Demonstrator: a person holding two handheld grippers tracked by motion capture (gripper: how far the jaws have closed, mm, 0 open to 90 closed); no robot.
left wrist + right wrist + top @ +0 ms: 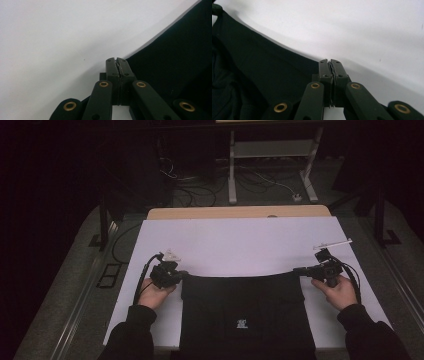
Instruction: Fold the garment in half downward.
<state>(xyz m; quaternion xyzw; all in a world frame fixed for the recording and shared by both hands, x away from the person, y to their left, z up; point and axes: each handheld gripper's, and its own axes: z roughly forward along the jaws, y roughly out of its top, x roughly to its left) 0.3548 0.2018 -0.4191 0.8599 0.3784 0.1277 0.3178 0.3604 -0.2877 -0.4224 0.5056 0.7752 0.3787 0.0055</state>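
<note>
High view: left gripper (181, 275) and right gripper (298, 270), jaws clamped, each pinch a far corner of the black garment (245, 310) (small white logo) on the white sheet (240, 242).

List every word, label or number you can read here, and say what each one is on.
No text is readable.
Black garment: a small white mark near its lower middle in the high view, too small and blurred to read.
White table cover, left gripper, right gripper: no writing visible.
</note>
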